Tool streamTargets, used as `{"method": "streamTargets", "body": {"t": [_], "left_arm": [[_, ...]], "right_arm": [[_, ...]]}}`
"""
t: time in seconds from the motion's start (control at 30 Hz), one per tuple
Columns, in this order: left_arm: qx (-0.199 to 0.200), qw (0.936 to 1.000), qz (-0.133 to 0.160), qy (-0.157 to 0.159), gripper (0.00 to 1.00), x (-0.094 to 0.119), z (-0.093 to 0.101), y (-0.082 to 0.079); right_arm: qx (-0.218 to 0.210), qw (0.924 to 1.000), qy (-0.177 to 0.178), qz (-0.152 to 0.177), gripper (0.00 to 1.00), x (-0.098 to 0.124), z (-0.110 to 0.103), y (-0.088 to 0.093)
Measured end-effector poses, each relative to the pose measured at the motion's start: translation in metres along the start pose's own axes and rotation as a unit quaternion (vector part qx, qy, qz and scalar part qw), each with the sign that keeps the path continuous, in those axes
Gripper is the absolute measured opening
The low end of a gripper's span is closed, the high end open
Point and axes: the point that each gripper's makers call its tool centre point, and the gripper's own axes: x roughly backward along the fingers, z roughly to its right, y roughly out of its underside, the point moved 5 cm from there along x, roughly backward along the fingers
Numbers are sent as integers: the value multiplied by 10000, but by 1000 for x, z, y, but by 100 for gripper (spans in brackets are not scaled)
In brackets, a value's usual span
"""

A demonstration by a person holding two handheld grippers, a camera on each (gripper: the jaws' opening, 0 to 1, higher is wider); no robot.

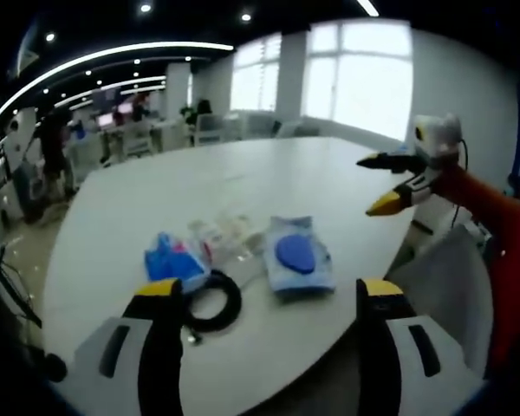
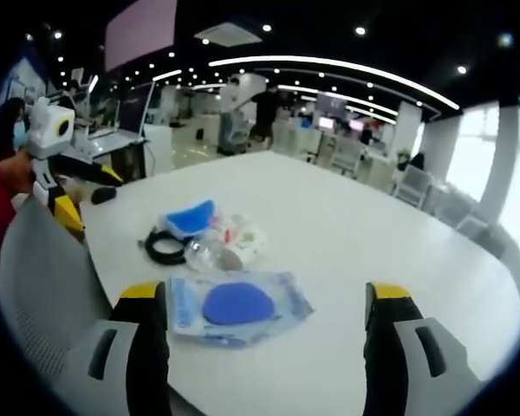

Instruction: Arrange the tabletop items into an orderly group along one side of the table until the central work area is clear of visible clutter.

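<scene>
Along the near edge of the white bench (image 1: 269, 186), left gripper view: small cluster of items lying close together. From left to right, blue crumpled item (image 1: 173, 258), black coiled cable (image 1: 212, 301) just in front of it, clear plastic packets (image 1: 228, 236) behind, and flat clear pouch with a blue oval insert (image 1: 298, 256). Left gripper (image 1: 264, 299) spread wide, jaws empty, held above the bench edge and short of the cluster. Right gripper (image 1: 388, 182) entering from the right, raised over the far edge, yellow-tipped jaws parted and bare.

Near the lower centre, right gripper view: same pouch (image 2: 238, 306) closest to the camera, just beyond the jaws; cable (image 2: 165, 247), blue item (image 2: 191, 217) and packets (image 2: 230, 238) grouped behind it. Right gripper (image 2: 264, 299) spread, pinching nothing. Left gripper (image 2: 69, 195) at far left beside a grey chair back (image 2: 48, 295); opening hard to judge from this angle.

Step in hand, as judged: approach, before any grasp; items already bunched near one side, central bench area largely bare. Next move likely to call for lowering one gripper onto the pouch or the cable, closing on a thin flat edge, then nudging it into line with the rest.
</scene>
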Motion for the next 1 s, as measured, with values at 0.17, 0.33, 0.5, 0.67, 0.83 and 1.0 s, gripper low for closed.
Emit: {"method": "streamTargets", "body": {"t": [0.17, 0.33, 0.5, 0.67, 0.83, 1.0], "left_arm": [[121, 9999, -99, 68, 78, -10, 12, 3], [241, 9995, -159, 153, 77, -17, 24, 5], [321, 9987, -270, 300, 77, -25, 38, 8], [361, 9977, -371, 431, 76, -34, 50, 10], [459, 9962, -482, 560, 75, -43, 60, 14], [573, 9945, -622, 611, 72, -49, 66, 21]], "right_arm": [[103, 9999, -97, -47, 93, -6, 8, 1], [181, 9997, -168, -70, 93, -13, 15, 1], [223, 9994, -235, -76, 93, -24, 24, 0], [236, 9992, -308, -118, 92, -33, 30, 3], [267, 9985, -413, -238, 92, -45, 36, 10], [265, 9979, -502, -306, 91, -55, 43, 15]]}}
